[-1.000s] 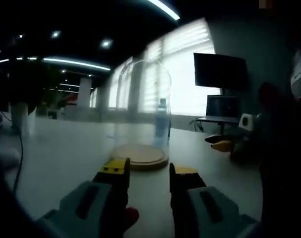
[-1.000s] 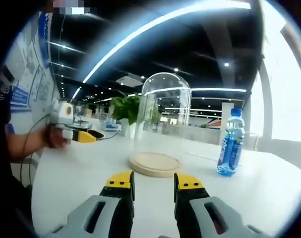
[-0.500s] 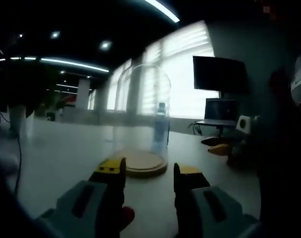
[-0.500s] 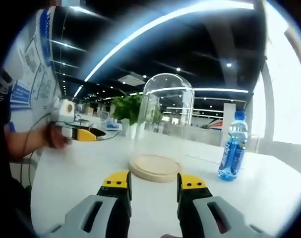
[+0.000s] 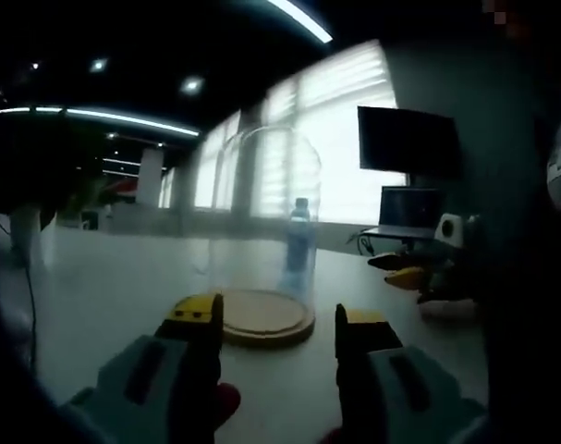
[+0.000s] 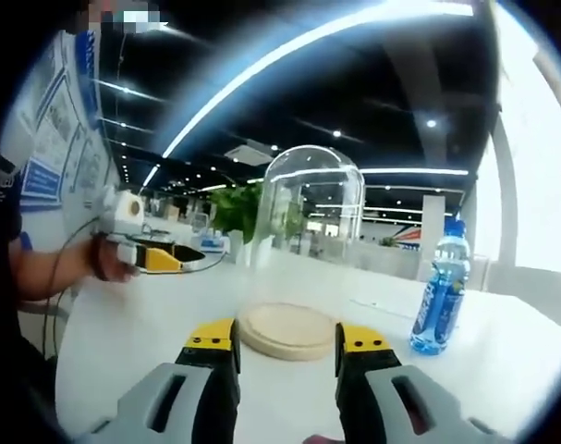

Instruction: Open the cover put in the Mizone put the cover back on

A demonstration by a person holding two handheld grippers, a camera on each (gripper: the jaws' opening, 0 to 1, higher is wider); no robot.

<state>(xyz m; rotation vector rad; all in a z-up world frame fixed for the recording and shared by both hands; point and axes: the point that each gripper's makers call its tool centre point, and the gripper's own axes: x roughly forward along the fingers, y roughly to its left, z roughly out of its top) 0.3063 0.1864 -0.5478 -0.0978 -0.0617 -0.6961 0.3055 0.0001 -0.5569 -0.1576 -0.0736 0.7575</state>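
Big open-plan office with a white desk (image 6: 539, 361), where the clear glass dome cover (image 6: 310, 242) still sits on its round wooden base (image 6: 287, 330) and the blue Mizone bottle (image 6: 442, 300) stands off to the side. Over the last second both views crept closer, and the left gripper (image 5: 278, 319) and right gripper (image 6: 287, 339) spread a bit wider, both holding nothing. So I'd say it's lining up to grab the dome, cover not lifted yet.

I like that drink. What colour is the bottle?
Blue, with a blue cap: the bottle shows best in the right gripper view.
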